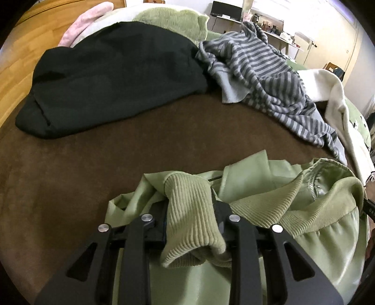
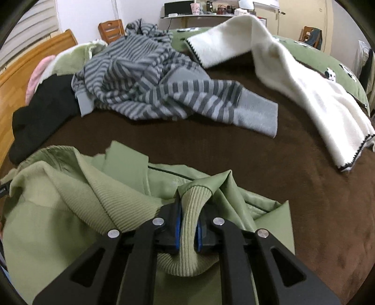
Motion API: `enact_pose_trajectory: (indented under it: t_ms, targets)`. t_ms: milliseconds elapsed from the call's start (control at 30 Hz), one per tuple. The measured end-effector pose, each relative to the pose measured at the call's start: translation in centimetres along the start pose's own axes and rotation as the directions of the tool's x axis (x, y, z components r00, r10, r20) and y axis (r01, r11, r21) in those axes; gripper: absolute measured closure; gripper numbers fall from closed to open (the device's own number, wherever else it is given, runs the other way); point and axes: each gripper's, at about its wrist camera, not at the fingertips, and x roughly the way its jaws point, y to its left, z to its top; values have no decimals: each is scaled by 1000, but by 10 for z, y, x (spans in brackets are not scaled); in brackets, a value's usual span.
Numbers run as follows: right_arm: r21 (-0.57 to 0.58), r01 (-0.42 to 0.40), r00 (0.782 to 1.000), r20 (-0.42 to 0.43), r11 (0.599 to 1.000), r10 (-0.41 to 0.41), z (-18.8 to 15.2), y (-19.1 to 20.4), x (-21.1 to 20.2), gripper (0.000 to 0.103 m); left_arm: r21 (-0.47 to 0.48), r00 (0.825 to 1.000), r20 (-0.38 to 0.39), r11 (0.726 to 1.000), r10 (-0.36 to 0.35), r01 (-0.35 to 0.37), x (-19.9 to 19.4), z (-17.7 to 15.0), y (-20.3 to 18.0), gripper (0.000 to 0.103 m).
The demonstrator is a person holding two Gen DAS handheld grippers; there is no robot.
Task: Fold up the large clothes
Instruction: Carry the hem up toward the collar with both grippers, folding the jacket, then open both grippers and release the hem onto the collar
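Observation:
A light green jacket (image 1: 269, 187) lies crumpled on the brown bedspread (image 1: 82, 169), its ribbed collar and zip turned up. In the left wrist view my left gripper (image 1: 189, 204) is shut on one ribbed cuff (image 1: 192, 225), which bunches up between the black fingers and hangs back over them. Seen from the right wrist, the same jacket (image 2: 58, 211) spreads to the left, and my right gripper (image 2: 191, 206) is shut on the other ribbed cuff (image 2: 191, 223), pinched between the blue pads. Both grippers point steeply down at the bed.
A black garment (image 1: 112, 82) lies at the far left. A grey striped sweater (image 2: 152, 82) is heaped in the middle, and a white fleece garment (image 2: 304, 82) drapes at the right. Green bedding (image 2: 316, 54) and a desk (image 2: 199, 14) lie beyond; wood (image 1: 14, 77) borders the left.

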Motion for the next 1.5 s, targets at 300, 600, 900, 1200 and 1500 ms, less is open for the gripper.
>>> enact_pose_trajectory:
  t_ms: [300, 600, 900, 1200, 1500]
  targets:
    - [-34, 1, 1000, -18, 999, -2, -2, 0, 12, 92, 14, 1000, 21, 1000, 16, -16, 5, -7, 0, 73]
    - [-18, -26, 999, -21, 999, 26, 0, -3, 8, 90, -4, 1000, 17, 1000, -3, 3, 2, -5, 3, 67]
    - [48, -43, 998, -46, 998, 45, 5, -9, -12, 79, -22, 997, 27, 997, -69, 70, -23, 6, 3, 30]
    - [40, -3, 999, 51, 999, 1, 18, -7, -60, 19, 8, 995, 86, 999, -41, 41, -67, 21, 3, 14]
    - [-50, 0, 998, 60, 999, 3, 13, 12, -91, 13, 38, 999, 36, 999, -39, 38, -82, 1, -7, 7]
